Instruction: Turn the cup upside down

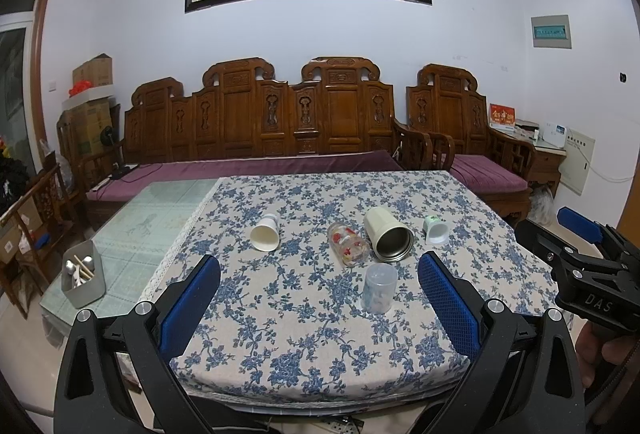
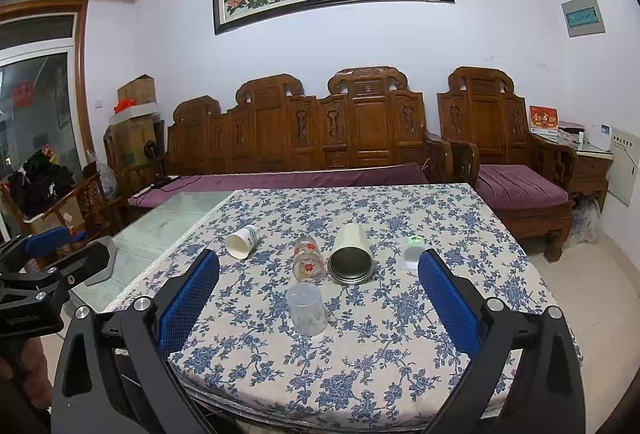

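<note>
A clear plastic cup (image 1: 379, 288) stands on the flowered tablecloth (image 1: 304, 334), nearest the front edge; it also shows in the right wrist view (image 2: 307, 309). Behind it lie a white paper cup (image 1: 265, 232), a flowered glass (image 1: 347, 244), a cream steel-lined tumbler (image 1: 387, 233) and a small white-green cup (image 1: 435, 230), all on their sides. My left gripper (image 1: 319, 280) is open and empty above the table's front. My right gripper (image 2: 319, 278) is open and empty too. Each gripper shows at the edge of the other's view.
A grey holder (image 1: 83, 280) with utensils stands on the bare glass tabletop at the left. A carved wooden sofa (image 1: 260, 122) with purple cushions runs behind the table, an armchair (image 2: 516, 170) to its right. Cardboard boxes (image 1: 90, 106) stack at the far left.
</note>
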Demonstrator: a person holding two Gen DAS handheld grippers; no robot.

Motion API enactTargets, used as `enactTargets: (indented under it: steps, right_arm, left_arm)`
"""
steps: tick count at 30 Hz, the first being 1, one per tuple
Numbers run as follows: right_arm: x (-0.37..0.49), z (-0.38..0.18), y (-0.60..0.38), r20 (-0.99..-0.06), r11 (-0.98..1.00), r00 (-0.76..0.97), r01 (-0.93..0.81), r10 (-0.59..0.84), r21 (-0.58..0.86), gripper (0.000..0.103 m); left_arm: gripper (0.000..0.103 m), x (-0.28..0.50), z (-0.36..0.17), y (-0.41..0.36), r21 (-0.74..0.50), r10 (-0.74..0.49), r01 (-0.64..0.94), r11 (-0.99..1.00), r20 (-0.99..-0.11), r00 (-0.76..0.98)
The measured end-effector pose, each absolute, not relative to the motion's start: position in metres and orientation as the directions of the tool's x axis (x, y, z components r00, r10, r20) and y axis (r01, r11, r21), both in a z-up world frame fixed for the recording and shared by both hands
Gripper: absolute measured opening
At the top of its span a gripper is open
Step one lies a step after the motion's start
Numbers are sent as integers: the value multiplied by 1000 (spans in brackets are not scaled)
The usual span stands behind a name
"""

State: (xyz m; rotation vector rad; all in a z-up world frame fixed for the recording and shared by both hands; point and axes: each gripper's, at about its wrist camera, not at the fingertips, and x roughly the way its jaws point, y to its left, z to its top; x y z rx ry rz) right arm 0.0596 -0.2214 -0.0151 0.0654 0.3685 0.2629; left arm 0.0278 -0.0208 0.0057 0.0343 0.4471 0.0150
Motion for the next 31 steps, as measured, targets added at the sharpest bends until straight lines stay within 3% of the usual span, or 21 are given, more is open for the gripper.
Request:
enactTargets:
  steps: [31]
  right_arm:
    - [60, -17, -221, -348, 964, 899, -242, 267, 112, 100]
  left_arm:
    - [95, 28, 7, -23, 33, 20, -6, 999, -429, 903]
